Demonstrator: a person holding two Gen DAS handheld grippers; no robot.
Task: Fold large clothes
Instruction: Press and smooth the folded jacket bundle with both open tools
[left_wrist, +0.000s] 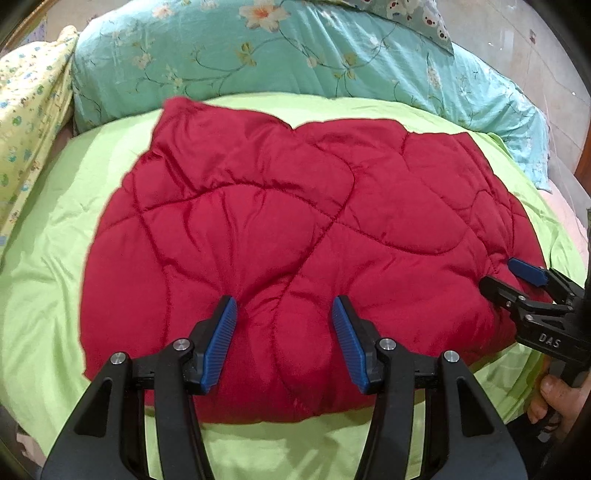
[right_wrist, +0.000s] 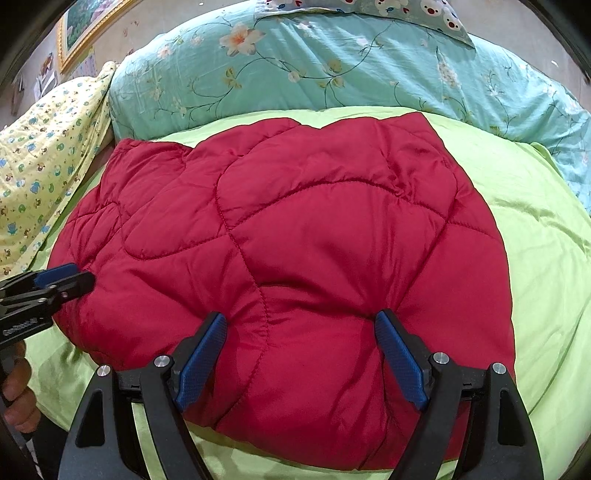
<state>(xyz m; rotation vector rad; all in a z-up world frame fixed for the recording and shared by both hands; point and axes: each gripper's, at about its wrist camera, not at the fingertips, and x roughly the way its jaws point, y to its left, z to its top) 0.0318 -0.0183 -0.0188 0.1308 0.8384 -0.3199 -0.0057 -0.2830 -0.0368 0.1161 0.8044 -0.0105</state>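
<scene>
A red quilted garment (left_wrist: 280, 229) lies folded in a thick pad on the green bed sheet (left_wrist: 55, 258); it also fills the right wrist view (right_wrist: 295, 240). My left gripper (left_wrist: 284, 306) is open, its blue pads pressed down on the near edge of the garment with a bulge of fabric between them. My right gripper (right_wrist: 301, 321) is open in the same way on the garment's near right edge. Each gripper shows in the other's view: the right one (left_wrist: 517, 280) at the garment's right edge, the left one (right_wrist: 62, 280) at its left edge.
A teal floral duvet (left_wrist: 295, 62) is bunched along the far side of the bed. A yellow patterned cloth (left_wrist: 29, 110) lies at the left. A framed picture (right_wrist: 88, 26) hangs on the wall at the upper left.
</scene>
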